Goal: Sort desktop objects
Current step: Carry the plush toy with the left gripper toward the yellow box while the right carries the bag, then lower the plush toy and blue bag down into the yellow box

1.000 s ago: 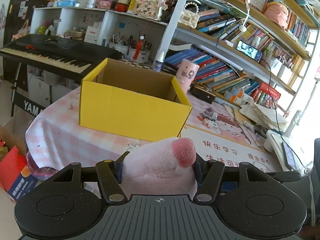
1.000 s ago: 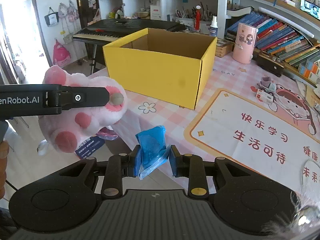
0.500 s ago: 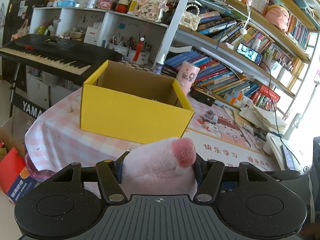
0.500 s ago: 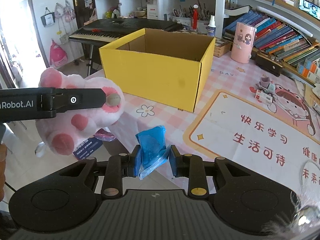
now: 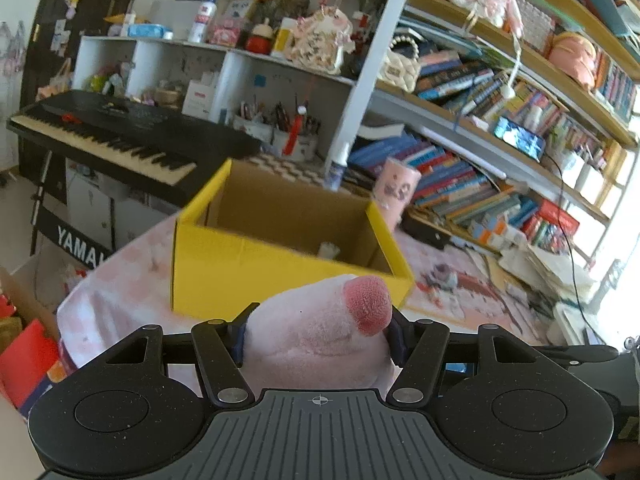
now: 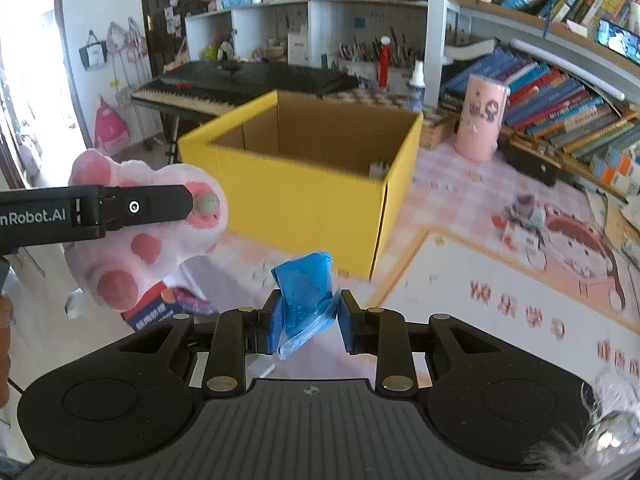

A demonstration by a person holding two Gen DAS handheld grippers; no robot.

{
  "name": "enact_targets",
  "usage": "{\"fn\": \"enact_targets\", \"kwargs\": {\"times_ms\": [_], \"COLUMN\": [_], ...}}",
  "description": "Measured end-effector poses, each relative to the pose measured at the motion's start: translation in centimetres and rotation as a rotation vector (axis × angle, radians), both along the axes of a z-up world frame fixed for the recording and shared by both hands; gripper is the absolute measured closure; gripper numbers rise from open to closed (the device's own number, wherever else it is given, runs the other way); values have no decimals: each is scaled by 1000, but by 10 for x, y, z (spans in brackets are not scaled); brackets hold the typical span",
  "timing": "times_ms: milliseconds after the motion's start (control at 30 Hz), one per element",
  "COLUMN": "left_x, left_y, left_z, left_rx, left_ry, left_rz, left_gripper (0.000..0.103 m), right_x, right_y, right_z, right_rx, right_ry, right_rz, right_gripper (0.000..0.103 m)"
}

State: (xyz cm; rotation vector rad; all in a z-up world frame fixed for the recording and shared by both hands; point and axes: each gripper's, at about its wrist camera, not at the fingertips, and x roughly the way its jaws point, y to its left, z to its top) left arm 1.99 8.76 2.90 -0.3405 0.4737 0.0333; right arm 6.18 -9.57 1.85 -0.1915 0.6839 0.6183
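**Clerk:** While both loads are up, list them for me. Left first.

**Me:** Item one: my left gripper (image 5: 316, 336), clamped on a pink plush paw (image 5: 320, 340). Soft, bulky, fills the whole gap between the fingers. It hangs in the air off the near edge of the table (image 6: 480, 300), short of the yellow box (image 6: 304, 200).

**Clerk:** Right?

**Me:** Item two: my right gripper (image 6: 306, 324), closed nearly all the way on a blue plastic packet (image 6: 306, 292). Thin, crinkly, pinched at its lower part with the top sticking up free. It too is in the air, above the table's near edge, just beside the box's near right corner.

**Clerk:** Destination?

**Me:** The yellow box, open-topped, standing toward the table's far left corner. One small pale object (image 6: 378, 168) already sits inside against the right wall; I cannot make out what it is.

**Clerk:** Step in hand?

**Me:** Carrying, as I judge it. Both items are picked and neither is over the box mouth yet.

**Clerk:** Next move calls for?

**Me:** Getting each load above the front rim and past it before I let go. The paw is wide, so it wants the middle of the opening. The packet is light and may cling to a pad, so I'd spread those fingers well apart.

**Clerk:** Left on the table?

**Me:** A pink cup (image 6: 482, 120) at the far edge, small toys (image 6: 524, 216) near the right side.
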Motion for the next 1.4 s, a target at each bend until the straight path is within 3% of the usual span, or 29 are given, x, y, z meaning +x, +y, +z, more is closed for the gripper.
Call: {"fn": "enact_targets", "kwargs": {"times_ms": [300, 600, 933, 1400], "left_x": [55, 109, 154, 187], "left_y": [11, 12, 7, 7], "left_z": [15, 13, -2, -28], "left_rx": [22, 30, 90, 131], "left_ry": [-64, -46, 58, 187], "left_rz": [63, 114, 109, 82], "left_gripper": [41, 41, 41, 41], "right_x": [65, 129, 190, 215], "right_y": [11, 28, 54, 82], "right_z": [25, 35, 16, -12], "right_rx": [45, 59, -72, -234], "right_ry": [-67, -100, -131, -123], "right_rz": [46, 120, 174, 363], "right_gripper": [77, 77, 77, 77]}}
